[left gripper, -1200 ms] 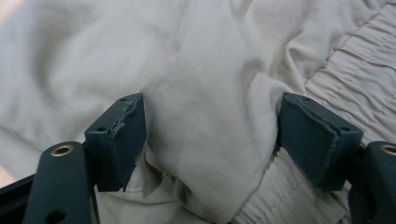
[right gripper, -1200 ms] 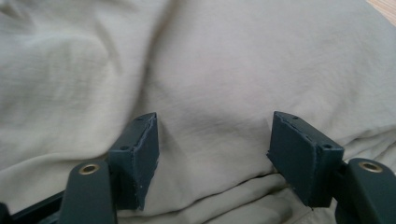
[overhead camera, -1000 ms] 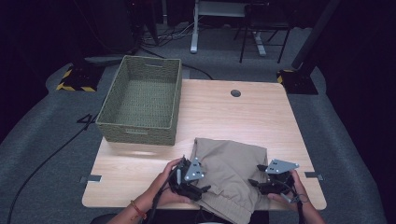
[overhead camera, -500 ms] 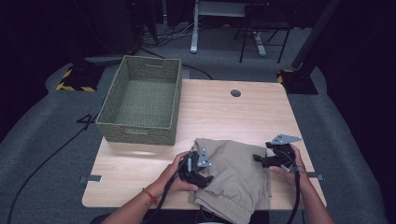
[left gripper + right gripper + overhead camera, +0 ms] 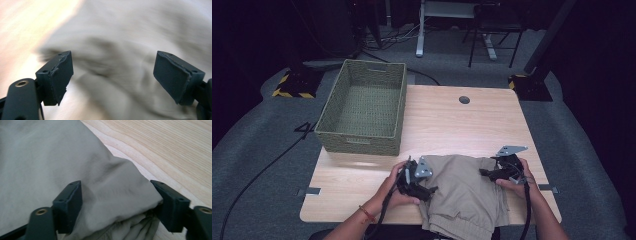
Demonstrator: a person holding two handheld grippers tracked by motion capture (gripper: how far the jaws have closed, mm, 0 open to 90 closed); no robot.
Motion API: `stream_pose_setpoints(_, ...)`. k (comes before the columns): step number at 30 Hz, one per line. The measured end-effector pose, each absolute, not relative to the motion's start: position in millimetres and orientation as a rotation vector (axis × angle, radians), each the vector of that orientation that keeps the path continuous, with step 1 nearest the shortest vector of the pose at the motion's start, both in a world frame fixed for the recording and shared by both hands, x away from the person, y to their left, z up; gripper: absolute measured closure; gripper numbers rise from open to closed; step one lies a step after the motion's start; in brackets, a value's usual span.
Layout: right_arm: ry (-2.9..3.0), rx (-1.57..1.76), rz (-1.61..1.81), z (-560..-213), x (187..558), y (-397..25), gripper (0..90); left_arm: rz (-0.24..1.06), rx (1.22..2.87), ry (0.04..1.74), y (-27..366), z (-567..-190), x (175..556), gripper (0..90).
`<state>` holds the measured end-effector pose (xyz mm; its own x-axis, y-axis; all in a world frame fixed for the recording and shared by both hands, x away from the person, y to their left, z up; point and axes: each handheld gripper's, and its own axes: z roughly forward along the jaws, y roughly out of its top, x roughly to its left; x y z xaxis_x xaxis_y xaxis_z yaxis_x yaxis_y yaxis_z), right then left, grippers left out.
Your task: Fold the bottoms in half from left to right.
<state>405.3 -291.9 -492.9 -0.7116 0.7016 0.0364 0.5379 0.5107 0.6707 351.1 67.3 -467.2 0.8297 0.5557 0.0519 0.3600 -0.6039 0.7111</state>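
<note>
Where the table [image 5: 362,172] runs toward the person's edge, a khaki garment [image 5: 464,192] is seen lying crumpled at about 6 o'clock of the tabletop, its lower part hanging over the near edge. The left gripper [image 5: 426,191] is held at the garment's 9 o'clock side, on the cloth; in the left gripper view its jaws are spread wide with blurred khaki cloth [image 5: 130,50] between and beyond them, nothing being clamped. The right gripper [image 5: 484,173] is placed at the garment's 2 o'clock corner. In the right gripper view its jaws are also set wide, straddling a bulging fold of the garment [image 5: 110,187], with cloth lying between the pads; whether the pads touch the fold cannot be told. Bare wood is recorded at 1 o'clock of that fold. A woven basket [image 5: 362,137] is noted at 10 o'clock on the table, well apart from the garment. A round cable hole [image 5: 464,100] is seen at 12 o'clock.
</note>
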Motion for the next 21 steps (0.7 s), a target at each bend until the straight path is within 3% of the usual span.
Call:
stream_pose_setpoints(5, 2.561, 0.984, 1.017, -491.5, 405.6, -286.5, 40.8, 0.321, 2.283, 0.721, 74.6, -469.4, 378.2, 15.6)
stream_pose_setpoints(11, 2.609, 0.9, 1.042, -491.7, 411.8, -280.3, 42.5, 0.281, 2.343, 0.679, 63.9, -478.7, 397.1, 15.4)
stream_pose_setpoints(19, 2.612, 0.855, 1.078, -493.2, 409.3, -274.9, 46.9, 0.206, 2.376, 0.77, 58.7, -498.0, 409.4, 0.4)
stream_pose_setpoints(21, 2.614, 0.853, 1.086, -493.1, 408.0, -273.5, 51.9, 0.2, 2.375, 0.751, 57.6, -497.7, 406.7, 1.5)
